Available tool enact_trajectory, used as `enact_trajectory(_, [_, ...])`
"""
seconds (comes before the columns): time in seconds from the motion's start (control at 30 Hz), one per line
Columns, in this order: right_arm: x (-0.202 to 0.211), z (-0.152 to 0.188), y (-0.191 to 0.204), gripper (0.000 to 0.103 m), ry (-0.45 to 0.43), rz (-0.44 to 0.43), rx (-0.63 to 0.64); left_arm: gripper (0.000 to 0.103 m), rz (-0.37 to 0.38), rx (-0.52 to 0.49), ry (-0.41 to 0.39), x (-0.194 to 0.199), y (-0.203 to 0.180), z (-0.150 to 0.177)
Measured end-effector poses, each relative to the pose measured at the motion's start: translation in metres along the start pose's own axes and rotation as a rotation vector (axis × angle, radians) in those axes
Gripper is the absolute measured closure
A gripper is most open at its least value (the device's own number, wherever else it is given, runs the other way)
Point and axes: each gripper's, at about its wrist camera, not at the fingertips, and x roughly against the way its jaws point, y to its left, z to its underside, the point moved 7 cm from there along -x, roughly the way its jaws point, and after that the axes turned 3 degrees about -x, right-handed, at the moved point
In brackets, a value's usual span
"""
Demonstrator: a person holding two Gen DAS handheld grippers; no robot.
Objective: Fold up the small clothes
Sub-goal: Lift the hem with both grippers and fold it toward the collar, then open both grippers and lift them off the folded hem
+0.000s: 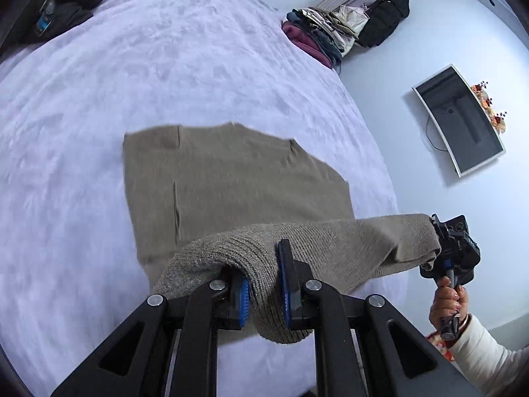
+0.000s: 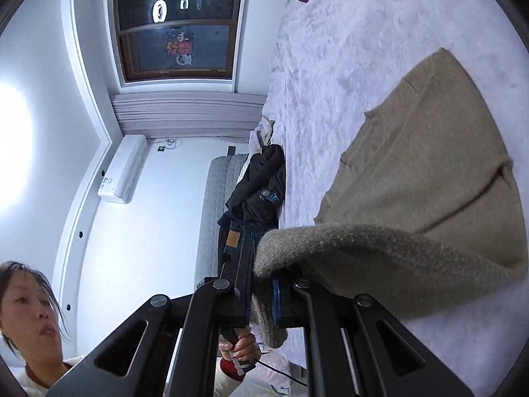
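Both grippers (image 1: pixel 264 284) (image 2: pixel 261 301) raised, jaws clamped.

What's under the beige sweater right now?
The far part of the beige sweater lies flat on the pale fleece blanket. Its near hem is lifted off it, clamped in the left tool and right tool. Anything beneath is covered.

One tan sweater (image 1: pixel 231 178), two grippers, one clothes pile (image 1: pixel 317 36), one television (image 1: pixel 463 119).

both grippers (image 1: pixel 264 284) (image 1: pixel 436 241) clamp sweater (image 1: pixel 231 182) hem.
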Motion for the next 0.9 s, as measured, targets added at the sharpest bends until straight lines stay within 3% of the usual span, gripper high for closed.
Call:
enact_trajectory(0.2, [-0.03,-0.082,-0.055,0.093,0.009,0.064,-0.067,0.087,-0.114,0.026,-0.006,-0.066,0.037,-0.054])
enact_trajectory(0.4, [-0.054,-0.135,-0.148,0.093,-0.004,0.231,-0.171,0.087,-0.236,0.089,0.085,-0.137,0.087,-0.053])
enact_trajectory(0.5, [-0.053,-0.148,-0.172,0.094,-0.012,0.265,-0.198,0.087,-0.228,0.108,0.095,-0.141,0.092,-0.052])
enact_trajectory(0.6, [-0.05,-0.151,-0.169,0.093,0.016,0.289,-0.175,0.086,-0.23,0.087,0.117,-0.134,0.087,-0.054])
enact_trajectory(0.67, [-0.05,-0.15,-0.165,0.092,0.044,0.317,-0.155,0.081,-0.222,0.066,0.123,-0.123,0.081,-0.053])
enact_trajectory(0.73, [-0.05,-0.149,-0.158,0.086,0.069,0.336,-0.137,0.063,-0.212,0.056,0.129,-0.112,0.076,-0.053])
enact_trajectory(0.8, [-0.044,-0.142,-0.149,0.067,0.09,0.347,-0.115,0.043,-0.225,0.035,0.117,-0.096,0.073,-0.052])
enact_trajectory(0.87, [-0.037,-0.133,-0.139,0.054,0.1,0.356,-0.079,0.042,-0.242,0.011,0.112,-0.082,0.073,-0.05])
enact_trajectory(0.9, [-0.033,-0.127,-0.132,0.054,0.102,0.375,-0.049,0.042,-0.245,0.01,0.119,-0.078,0.075,-0.047])
